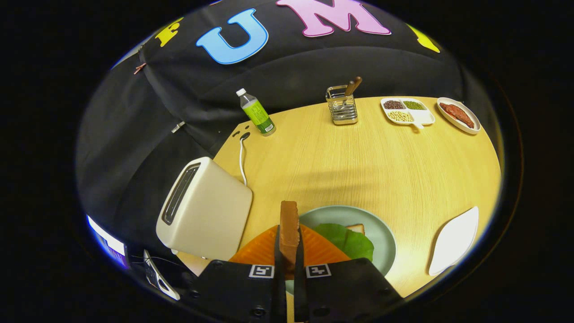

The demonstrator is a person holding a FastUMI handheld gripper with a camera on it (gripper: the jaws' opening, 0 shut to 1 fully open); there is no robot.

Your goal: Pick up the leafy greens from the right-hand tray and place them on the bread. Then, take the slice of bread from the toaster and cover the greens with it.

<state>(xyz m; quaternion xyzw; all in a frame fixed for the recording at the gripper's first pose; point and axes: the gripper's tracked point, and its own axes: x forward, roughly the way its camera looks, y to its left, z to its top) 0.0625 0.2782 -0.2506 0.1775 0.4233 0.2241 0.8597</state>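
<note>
The gripper (289, 258) is pinched narrow on a slice of bread (289, 231), held up on its edge between both fingers, just over the near-left rim of the plate (381, 233). Toast looks light & stiff but crumbly, so a soft squeeze at the crust seems best. The greens (347, 240) already lie on the plate w/ the other bread (356, 229) under them. The toaster (204, 211) is close on the left; lots of open table (358, 166) on the far side & right.
</note>
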